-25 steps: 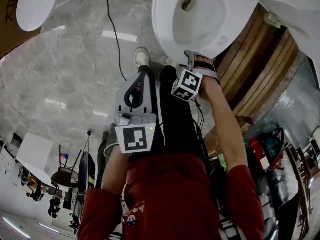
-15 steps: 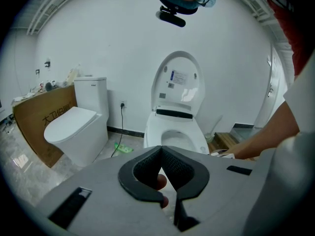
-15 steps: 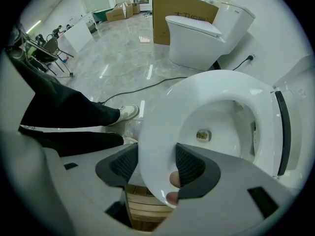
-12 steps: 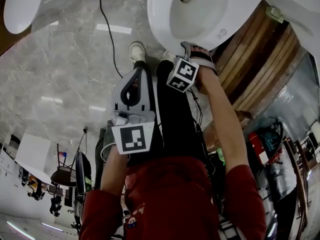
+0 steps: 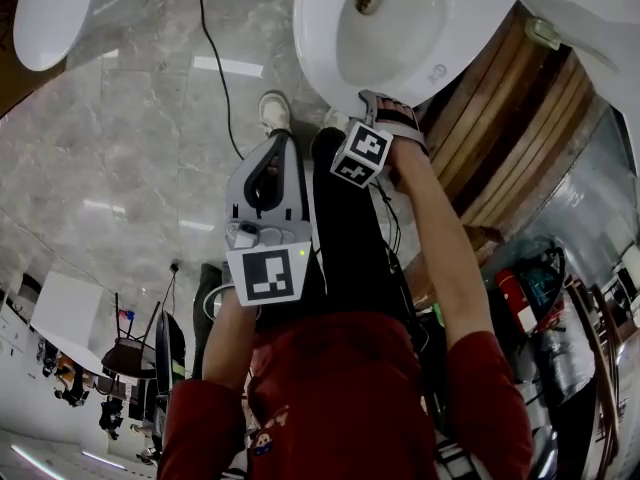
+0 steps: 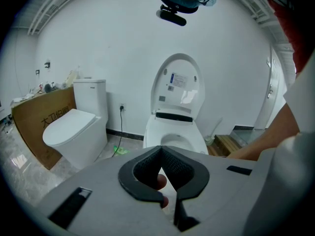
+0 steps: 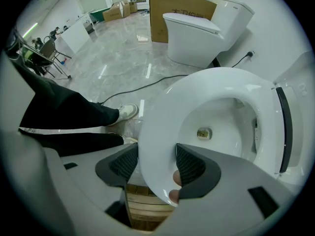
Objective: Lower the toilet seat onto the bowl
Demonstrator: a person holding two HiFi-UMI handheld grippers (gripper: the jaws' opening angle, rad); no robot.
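"What is held by the right tongs?"

"The front edge of the white plastic ring-shaped toilet seat is pinched, so it can be set down softly. It looks almost down on the white bowl. The left tongs are shut, empty and held aside."

Right gripper on the toilet seat front rim, now slightly higher and further left in head view.
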